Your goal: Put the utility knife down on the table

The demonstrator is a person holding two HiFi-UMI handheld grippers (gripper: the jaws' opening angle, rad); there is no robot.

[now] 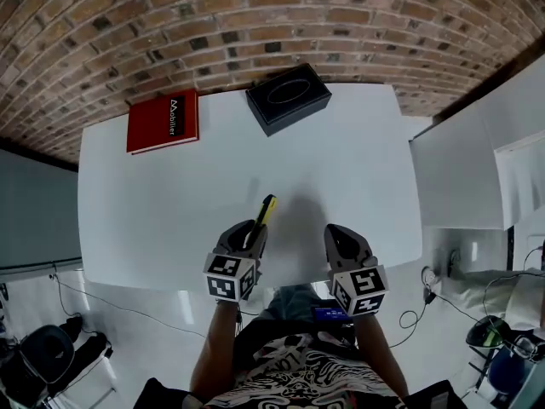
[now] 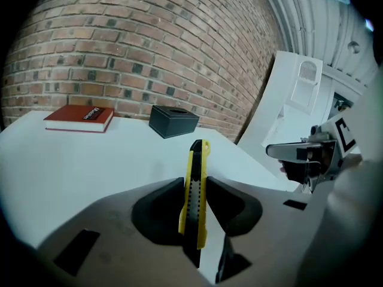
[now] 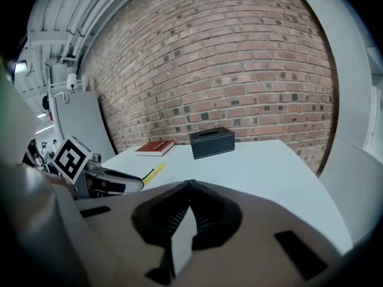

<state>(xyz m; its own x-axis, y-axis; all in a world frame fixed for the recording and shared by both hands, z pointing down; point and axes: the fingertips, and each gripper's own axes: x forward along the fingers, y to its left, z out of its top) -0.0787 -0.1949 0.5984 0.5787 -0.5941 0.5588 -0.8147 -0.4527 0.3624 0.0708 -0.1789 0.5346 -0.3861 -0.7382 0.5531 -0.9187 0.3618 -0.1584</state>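
Gripping hard here: the left gripper (image 2: 194, 183) has its two dark pads pressed on the flat sides of the utility knife (image 2: 195, 199), clamped at about mid-body. The knife stands on edge, and its yellow shell with the black ribbed strip juts forward past the fingertips. In the left gripper view the far end hangs free. In the head view it reaches out over the near part of the white table (image 1: 341, 169); whether it touches the top yet, I can't tell.

Over on the other side, the right gripper (image 3: 190, 187) has its jaws together on nothing and hangs just beside the left one.

Now, how does this knife handle? It looks light and stiff, a hard plastic body that won't flex, but those smooth sides could slide in the pads if the grip slackens early. No blade is visible at the end. Mid-body looks like the right place to hold: balanced, clear of the slider.

Further out, a red book (image 1: 163, 121) and a black box (image 1: 288, 97) sit at the far edge by the brick wall (image 1: 255, 15), well apart from the knife.
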